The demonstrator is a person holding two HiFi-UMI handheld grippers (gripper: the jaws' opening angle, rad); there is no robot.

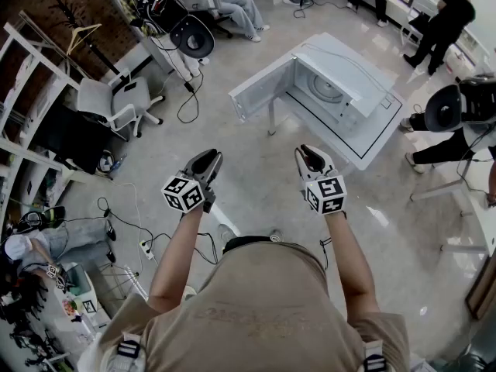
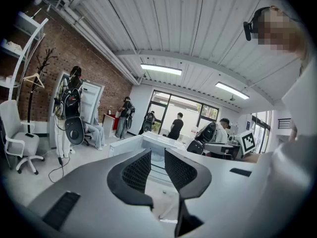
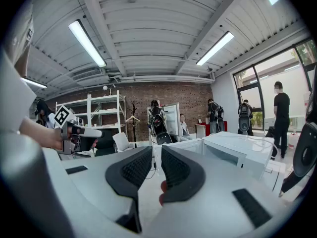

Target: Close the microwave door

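The white microwave (image 1: 341, 80) stands on a low white table (image 1: 372, 149) ahead of me, its door (image 1: 260, 91) swung wide open to the left. Both grippers hang in the air well short of it. My left gripper (image 1: 203, 163) has its jaws a narrow gap apart with nothing between them. The right gripper (image 1: 310, 160) is the same, its gap narrower still. In the left gripper view the left gripper (image 2: 157, 155) points at the microwave (image 2: 161, 142). In the right gripper view the right gripper (image 3: 157, 152) looks toward the door (image 3: 179, 147) and the microwave body (image 3: 247, 150).
A white office chair (image 1: 116, 103) and loose cables (image 1: 186, 103) are on the floor to the left. White shelving (image 1: 23, 122) runs along the left wall. People stand and sit at the back (image 1: 446, 18) and at the right (image 1: 457, 122). Bare floor lies between me and the table.
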